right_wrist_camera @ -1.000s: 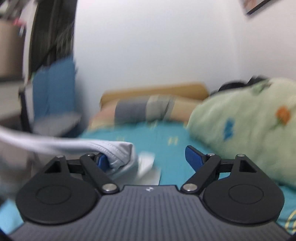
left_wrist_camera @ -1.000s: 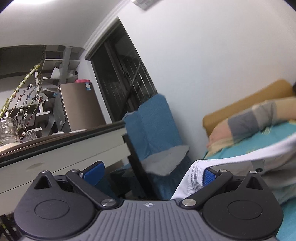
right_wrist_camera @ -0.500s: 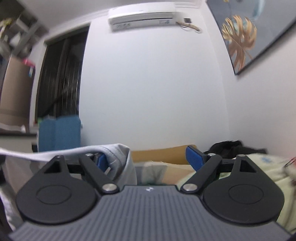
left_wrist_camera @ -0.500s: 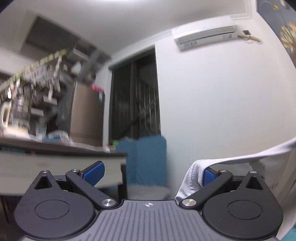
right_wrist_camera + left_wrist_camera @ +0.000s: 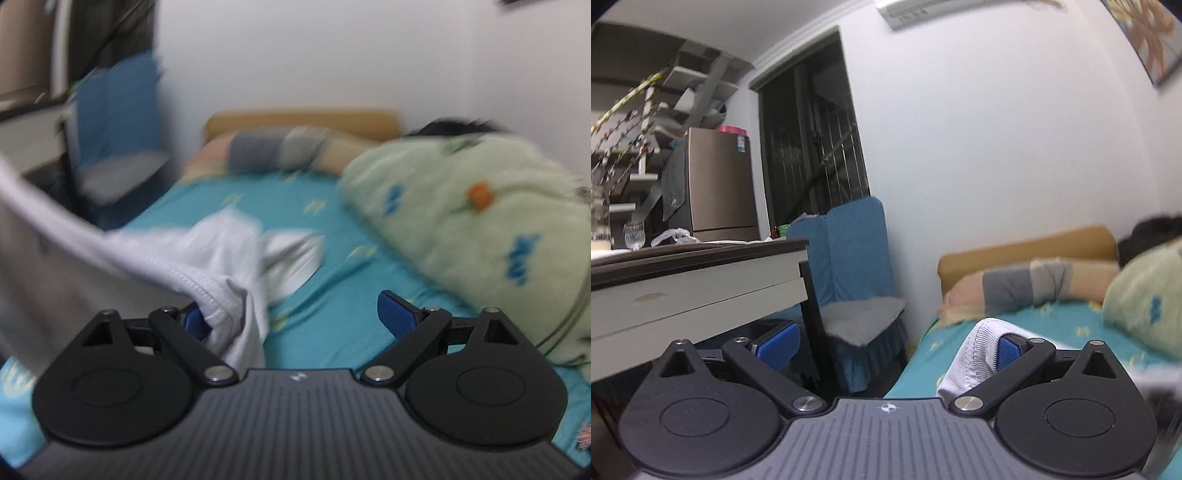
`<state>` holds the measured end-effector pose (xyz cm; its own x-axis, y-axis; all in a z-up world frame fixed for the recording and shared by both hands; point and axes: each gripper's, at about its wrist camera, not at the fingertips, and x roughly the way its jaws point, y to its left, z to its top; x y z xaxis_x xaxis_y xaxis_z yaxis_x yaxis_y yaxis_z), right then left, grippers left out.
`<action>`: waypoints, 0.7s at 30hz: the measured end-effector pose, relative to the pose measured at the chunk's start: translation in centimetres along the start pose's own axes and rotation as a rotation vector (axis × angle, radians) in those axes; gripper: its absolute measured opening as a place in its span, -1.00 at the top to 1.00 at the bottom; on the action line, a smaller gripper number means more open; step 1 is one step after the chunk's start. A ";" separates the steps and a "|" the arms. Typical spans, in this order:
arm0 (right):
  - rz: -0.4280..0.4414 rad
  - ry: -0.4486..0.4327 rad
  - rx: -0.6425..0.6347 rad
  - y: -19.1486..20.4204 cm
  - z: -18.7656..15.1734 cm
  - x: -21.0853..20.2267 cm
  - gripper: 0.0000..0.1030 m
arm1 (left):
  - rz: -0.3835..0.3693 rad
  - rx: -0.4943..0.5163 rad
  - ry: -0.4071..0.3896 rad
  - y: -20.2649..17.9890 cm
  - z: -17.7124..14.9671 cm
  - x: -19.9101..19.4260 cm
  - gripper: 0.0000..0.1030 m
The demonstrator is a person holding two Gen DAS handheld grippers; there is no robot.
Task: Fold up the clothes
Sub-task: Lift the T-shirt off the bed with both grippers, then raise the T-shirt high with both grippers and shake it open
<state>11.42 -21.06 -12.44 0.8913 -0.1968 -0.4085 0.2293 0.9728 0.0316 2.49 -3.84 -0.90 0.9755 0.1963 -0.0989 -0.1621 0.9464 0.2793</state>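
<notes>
A white garment (image 5: 147, 258) with a stitched hem stretches from the left edge of the right wrist view down to my right gripper (image 5: 291, 315). It is hooked over that gripper's left finger (image 5: 194, 321), and its loose end trails onto the teal bed sheet (image 5: 332, 295). The jaws are opening, and only a fold of cloth hangs beside the left finger. In the left wrist view the garment's ribbed edge (image 5: 979, 350) is draped over the right finger (image 5: 1008, 349) of my left gripper (image 5: 892, 343), whose jaws stand wide apart with no pad pressing.
A pale green blanket (image 5: 461, 221) is heaped on the right of the bed, with a striped pillow (image 5: 277, 151) by the tan headboard. A blue-covered chair (image 5: 849, 258) and a desk (image 5: 701, 280) stand left of the bed. A dark thing lies behind the blanket.
Both views rose toward the wall and air conditioner, then tipped back down to the bed. The garment stayed hooked on both grippers; its free end now trails on the sheet.
</notes>
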 end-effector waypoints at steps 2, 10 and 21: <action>-0.023 -0.097 0.055 -1.0 1.2 -0.7 -0.81 | 0.010 0.051 0.030 -0.7 -0.8 0.9 -1.00; -0.035 -0.285 0.140 -4.9 4.4 -2.6 -0.81 | -0.126 0.236 0.123 -6.1 -4.3 2.6 -1.00; -0.019 -0.247 0.141 -6.1 4.3 -2.7 -0.81 | -0.193 0.336 0.214 -8.8 -7.0 4.9 -1.00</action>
<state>9.33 -26.97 -7.63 0.9507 -0.2551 -0.1760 0.2833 0.9456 0.1597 7.67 -9.42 -10.55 0.9246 0.1062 -0.3657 0.1120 0.8421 0.5276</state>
